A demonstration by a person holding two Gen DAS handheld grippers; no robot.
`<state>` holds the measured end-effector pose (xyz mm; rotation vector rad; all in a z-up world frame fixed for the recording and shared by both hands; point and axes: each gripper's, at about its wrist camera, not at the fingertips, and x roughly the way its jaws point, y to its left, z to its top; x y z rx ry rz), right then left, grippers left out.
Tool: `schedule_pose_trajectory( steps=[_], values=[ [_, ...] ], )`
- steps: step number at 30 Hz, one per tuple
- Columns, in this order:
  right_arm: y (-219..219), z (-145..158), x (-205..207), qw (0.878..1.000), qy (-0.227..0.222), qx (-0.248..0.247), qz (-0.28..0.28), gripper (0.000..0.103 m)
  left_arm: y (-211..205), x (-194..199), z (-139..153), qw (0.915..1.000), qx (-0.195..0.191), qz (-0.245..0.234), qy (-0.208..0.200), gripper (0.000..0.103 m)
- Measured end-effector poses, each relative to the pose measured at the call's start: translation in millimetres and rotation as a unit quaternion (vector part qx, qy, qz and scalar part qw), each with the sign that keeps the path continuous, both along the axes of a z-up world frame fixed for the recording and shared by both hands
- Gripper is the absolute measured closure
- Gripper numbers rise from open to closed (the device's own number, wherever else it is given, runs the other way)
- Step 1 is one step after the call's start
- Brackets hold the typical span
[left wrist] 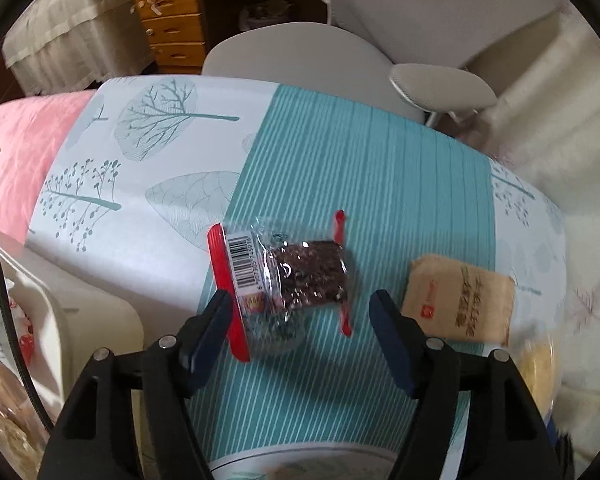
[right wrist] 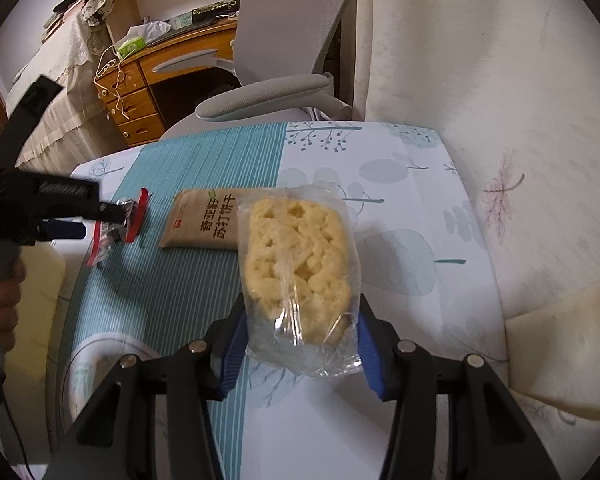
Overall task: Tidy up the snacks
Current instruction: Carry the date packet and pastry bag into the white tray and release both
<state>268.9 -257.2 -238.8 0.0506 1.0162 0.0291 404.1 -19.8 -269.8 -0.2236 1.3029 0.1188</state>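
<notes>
Holding the clear bag of yellow crisp snack in your right tool, you have both blue pads pressed against its lower sides, so the pack stands upright and clear of the worktop rather than dragging over the cloth. That grip low on the bag probably keeps the brittle piece from bending, though the loose wrapper below the pads could slip.

Your left tool stands released over the dark snack with red-edged wrapper. Its jaws are spread; one pad sits right at the near red edge, the other is apart from the far edge, and the packet lies flat on the teal striped band of the cloth. No earlier view shows whether you set it there.

Just beside that red-edged packet, on the side toward your right tool, lies the brown cracker pack, flat and untouched. With the two lying side by side, the row looks begun, and the yellow snack would fit next beyond the brown pack, in my judgement.

A white bin sits off the worktop's edge on the far side of the red-edged packet.
</notes>
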Motion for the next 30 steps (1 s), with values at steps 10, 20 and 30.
schedule_pose_trajectory(
  steps=[10,20,30],
  values=[
    [-2.8,2.8,-24.2,1.000,0.011,-0.001,0.012,0.054,-2.9,11.1,-23.5,0.9991,0.037,0.016,0.014,0.034],
    [-4.5,5.7,-42.6,1.000,0.017,-0.005,0.009,0.054,-25.1,10.6,-22.2,0.9966,0.081,-0.012,-0.003,0.062],
    [-2.9,22.9,-62.5,1.000,0.024,-0.002,0.004,0.054,-19.8,-28.0,-9.8,0.9970,0.067,-0.014,0.037,0.063]
  ],
)
